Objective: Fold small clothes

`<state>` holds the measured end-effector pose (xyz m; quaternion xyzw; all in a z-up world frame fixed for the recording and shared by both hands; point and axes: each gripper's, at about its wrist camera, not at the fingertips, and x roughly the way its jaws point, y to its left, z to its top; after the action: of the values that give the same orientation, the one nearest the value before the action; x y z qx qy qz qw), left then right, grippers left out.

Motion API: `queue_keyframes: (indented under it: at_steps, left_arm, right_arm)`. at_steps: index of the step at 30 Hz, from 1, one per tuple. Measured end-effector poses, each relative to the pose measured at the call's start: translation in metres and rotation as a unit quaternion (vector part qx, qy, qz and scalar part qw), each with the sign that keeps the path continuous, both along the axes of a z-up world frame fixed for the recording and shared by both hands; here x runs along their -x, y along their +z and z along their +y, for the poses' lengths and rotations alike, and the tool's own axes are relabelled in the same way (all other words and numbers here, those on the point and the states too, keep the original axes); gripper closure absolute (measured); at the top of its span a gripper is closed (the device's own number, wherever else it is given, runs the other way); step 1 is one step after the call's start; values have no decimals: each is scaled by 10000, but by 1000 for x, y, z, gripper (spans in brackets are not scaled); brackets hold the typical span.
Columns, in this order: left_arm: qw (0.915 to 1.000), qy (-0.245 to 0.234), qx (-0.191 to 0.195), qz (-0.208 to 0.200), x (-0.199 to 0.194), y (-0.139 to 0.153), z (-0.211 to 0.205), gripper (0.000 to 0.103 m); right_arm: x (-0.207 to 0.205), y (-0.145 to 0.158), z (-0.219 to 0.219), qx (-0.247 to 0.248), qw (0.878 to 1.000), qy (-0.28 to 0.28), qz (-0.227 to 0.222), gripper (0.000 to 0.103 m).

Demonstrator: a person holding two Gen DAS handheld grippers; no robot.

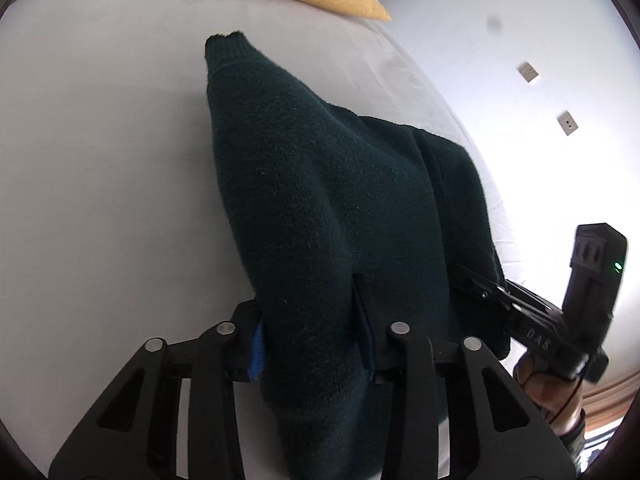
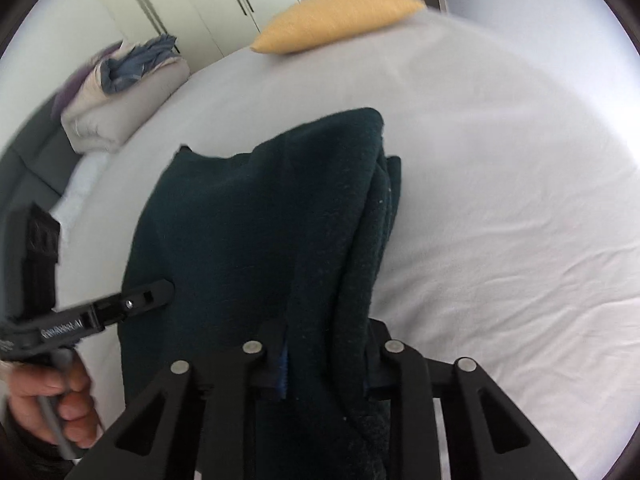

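A dark green knitted sweater (image 1: 300, 168) lies on the white bed sheet (image 1: 100, 160), with a sleeve cuff pointing away at the top. My left gripper (image 1: 308, 312) is shut on a thick fold of it at the near edge, and cloth fills the gap between the fingers. In the right wrist view the same sweater (image 2: 240, 208) shows stacked layers along its right side. My right gripper (image 2: 326, 340) is shut on that bunched edge. Each gripper also appears in the other's view, the right gripper (image 1: 472, 280) and the left gripper (image 2: 160, 288), both at the sweater's edge.
A yellow pillow (image 2: 336, 20) lies at the far end of the bed. Folded blankets (image 2: 120, 96) are piled at the bed's left side, in front of white wardrobe doors (image 2: 192, 8). A wall with sockets (image 1: 568, 122) stands to the right. A person's hand (image 2: 48, 400) grips the left handle.
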<state>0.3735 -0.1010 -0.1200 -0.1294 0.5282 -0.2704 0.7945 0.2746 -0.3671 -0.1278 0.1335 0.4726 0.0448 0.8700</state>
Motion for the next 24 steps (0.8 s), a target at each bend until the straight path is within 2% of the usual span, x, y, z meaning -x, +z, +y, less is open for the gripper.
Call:
queue_keyframes:
  at_steps: [2, 5, 8, 12, 15, 18, 21, 24]
  left_arm:
    - [9997, -8, -78, -217, 19, 17, 12, 70]
    - [9984, 122, -64, -542, 55, 44, 47, 70]
    - [9967, 306, -63, -752, 92, 61, 85, 70]
    - [9934, 549, -264, -971, 152, 73, 141, 71]
    - [9922, 724, -350, -955, 194, 69, 181, 71]
    - [9922, 966, -310, -727, 221, 49, 215, 71]
    - [9915, 1142, -279, -555, 233, 32, 234, 71]
    - [9911, 1178, -236, -577, 240, 30, 240, 71]
  right_arm:
    - [16, 18, 19, 159, 9997, 48, -177, 78]
    - [46, 42, 47, 107, 9989, 170, -419, 79]
    - [83, 56, 78, -177, 9976, 373, -558, 79]
    - [130, 59, 127, -591, 9946, 639, -565, 79]
    - [163, 54, 166, -765, 9917, 862, -565, 79]
    - [180, 44, 199, -917, 9892, 1049, -460, 79]
    - [184, 36, 225, -809, 9886, 1218, -347, 79]
    - [188, 38, 239, -622, 9889, 1298, -379, 79]
